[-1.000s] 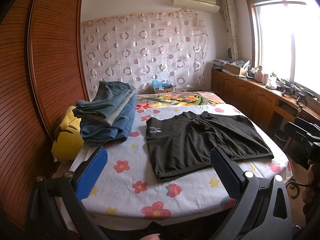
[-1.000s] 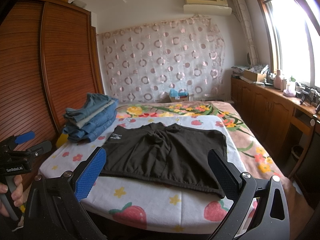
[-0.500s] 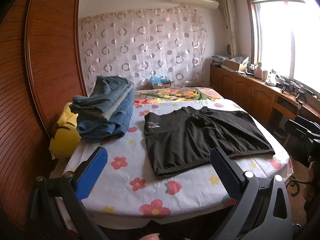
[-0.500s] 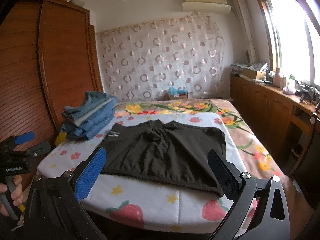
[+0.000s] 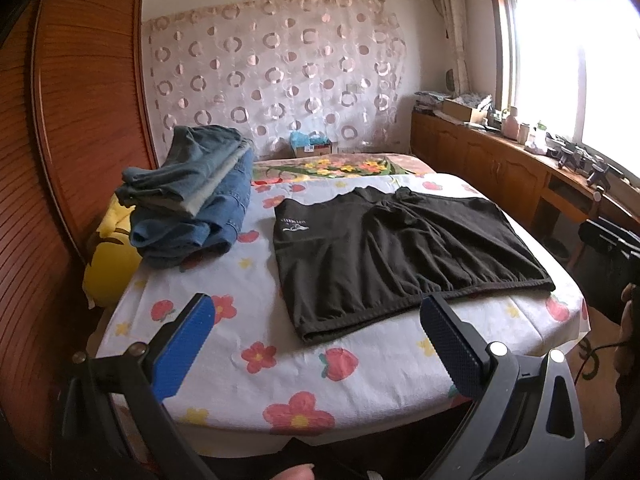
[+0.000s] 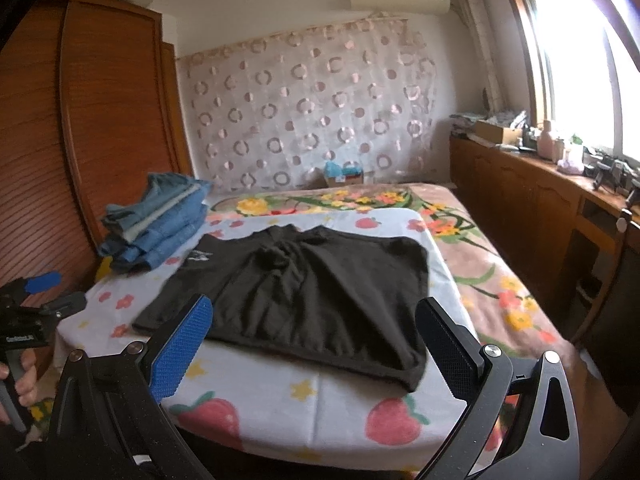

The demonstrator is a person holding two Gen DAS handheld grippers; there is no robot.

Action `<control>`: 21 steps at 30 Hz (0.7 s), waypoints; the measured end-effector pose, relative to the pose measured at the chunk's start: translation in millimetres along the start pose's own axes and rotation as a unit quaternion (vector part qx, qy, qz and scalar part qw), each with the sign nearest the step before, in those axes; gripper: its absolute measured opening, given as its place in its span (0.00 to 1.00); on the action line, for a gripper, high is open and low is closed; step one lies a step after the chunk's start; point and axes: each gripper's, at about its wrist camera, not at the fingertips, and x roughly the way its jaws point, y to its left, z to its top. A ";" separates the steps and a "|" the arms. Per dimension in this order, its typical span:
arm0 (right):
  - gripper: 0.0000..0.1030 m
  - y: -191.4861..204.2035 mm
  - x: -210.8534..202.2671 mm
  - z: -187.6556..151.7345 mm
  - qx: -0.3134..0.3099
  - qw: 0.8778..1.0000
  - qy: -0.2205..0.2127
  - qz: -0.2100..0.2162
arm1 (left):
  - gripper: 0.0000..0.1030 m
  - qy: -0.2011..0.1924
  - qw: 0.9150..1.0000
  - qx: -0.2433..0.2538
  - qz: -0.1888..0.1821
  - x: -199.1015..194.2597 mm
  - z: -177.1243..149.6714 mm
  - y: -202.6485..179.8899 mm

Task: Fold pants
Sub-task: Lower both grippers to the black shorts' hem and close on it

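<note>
1. left gripper (image 5: 316, 336): its jaws stand wide apart with nothing between them. it hovers above the near edge of the bed (image 5: 360, 376), clear of the fabric. its blue left finger pad (image 5: 182, 350) and dark right finger pad (image 5: 452, 348) frame the near hem of the pants.
2. right gripper (image 6: 314, 338): its jaws also stand wide apart and hold nothing. it hovers over the near edge of the bed (image 6: 320, 396), with the near hem of the pants showing between the two fingers.
3. black pants (image 5: 392, 248): short-legged, they lie spread flat on the floral sheet (image 5: 256, 320), unfolded. in the left wrist view a small white logo (image 5: 294, 226) sits near the far left corner. in the right wrist view the pants (image 6: 304, 288) fill the middle of the sheet, with light creases near the far middle.
4. stack of folded jeans (image 5: 192, 196): it rests on the bed to the left of the pants, near but apart from them. the same stack (image 6: 156, 220) shows in the right wrist view.
5. yellow cushion (image 5: 108, 264): it lies at the left edge of the bed, partly under the jeans.
6. surroundings: a wooden wardrobe (image 5: 80, 120) stands at left, a circle-patterned curtain (image 5: 276, 76) hangs behind the bed, and a wooden cabinet (image 5: 500, 172) runs under the window at right.
</note>
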 end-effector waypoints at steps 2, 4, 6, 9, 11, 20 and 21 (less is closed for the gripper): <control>1.00 -9.2 2.3 -1.6 -0.001 1.000 0.001 -0.005 | 1.00 0.005 1.000 0.001 -0.006 5.4 -1.7 0.5; 0.99 -15.7 6.0 -3.5 -0.001 1.000 0.003 -0.009 | 1.00 0.011 1.000 0.003 -0.011 10.4 -3.1 1.2; 0.97 -20.9 9.2 -5.4 -0.003 1.000 0.007 -0.018 | 1.00 0.016 1.000 0.004 -0.016 15.4 -3.9 2.1; 0.94 -31.1 14.4 -9.1 -0.004 0.999 0.012 -0.037 | 1.00 0.022 0.999 0.006 -0.026 24.0 -5.3 3.4; 0.94 -35.8 17.3 -11.5 -0.010 0.999 0.016 -0.046 | 1.00 0.028 0.999 0.008 -0.033 30.0 -5.9 4.3; 0.69 -60.9 42.2 -30.3 -0.002 0.997 0.077 -0.029 | 1.00 0.052 0.997 0.002 -0.052 58.6 -2.8 19.3; 0.66 -64.9 47.0 -33.7 0.000 0.996 0.088 -0.029 | 1.00 0.055 0.997 0.001 -0.054 61.4 -2.3 21.6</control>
